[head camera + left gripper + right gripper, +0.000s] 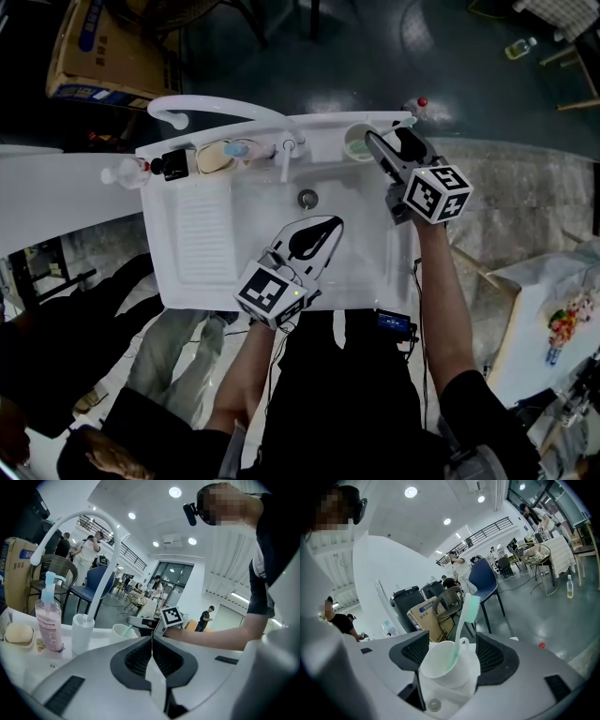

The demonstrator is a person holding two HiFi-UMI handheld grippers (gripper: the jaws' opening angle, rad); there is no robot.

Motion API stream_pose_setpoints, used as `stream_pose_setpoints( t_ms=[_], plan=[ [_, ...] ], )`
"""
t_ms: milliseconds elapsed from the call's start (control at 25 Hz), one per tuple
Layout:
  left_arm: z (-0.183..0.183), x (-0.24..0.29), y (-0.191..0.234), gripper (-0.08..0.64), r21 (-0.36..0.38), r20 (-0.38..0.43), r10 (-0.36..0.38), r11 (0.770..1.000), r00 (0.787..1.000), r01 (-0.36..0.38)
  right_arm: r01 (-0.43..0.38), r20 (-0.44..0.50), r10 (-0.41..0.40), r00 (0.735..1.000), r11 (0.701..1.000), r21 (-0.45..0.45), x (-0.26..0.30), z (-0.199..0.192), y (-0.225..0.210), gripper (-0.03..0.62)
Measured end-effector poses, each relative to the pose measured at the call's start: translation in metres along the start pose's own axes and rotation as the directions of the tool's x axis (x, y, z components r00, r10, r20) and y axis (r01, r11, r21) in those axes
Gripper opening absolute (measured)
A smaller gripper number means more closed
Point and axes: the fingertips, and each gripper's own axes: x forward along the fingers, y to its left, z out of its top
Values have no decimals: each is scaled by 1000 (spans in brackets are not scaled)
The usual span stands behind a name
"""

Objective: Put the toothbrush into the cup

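The toothbrush stands bristles-up in the cup, its lower end hidden inside. The right gripper has its fingers spread wide on either side of the cup, gripping nothing. In the head view that gripper partly covers the cup at the sink's back corner. The left gripper is closed and empty.

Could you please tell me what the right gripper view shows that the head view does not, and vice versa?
Only the right gripper view: the toothbrush standing bristles-up in the cup, between the right claw's wide-open jaws. Only the head view: the left claw, shut, over the sink, plus the drain and tap. Both: the cup and the right claw.
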Motion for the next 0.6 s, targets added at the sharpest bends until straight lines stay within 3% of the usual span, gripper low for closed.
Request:
stream_pose_setpoints(
  t_ms=[600],
  plan=[
    [3, -12, -19, 12, 16, 24, -3, 1000, 1000, 3, 0, -38, -4, 999, 994, -107, -23, -3, 15, 299]
  ],
)
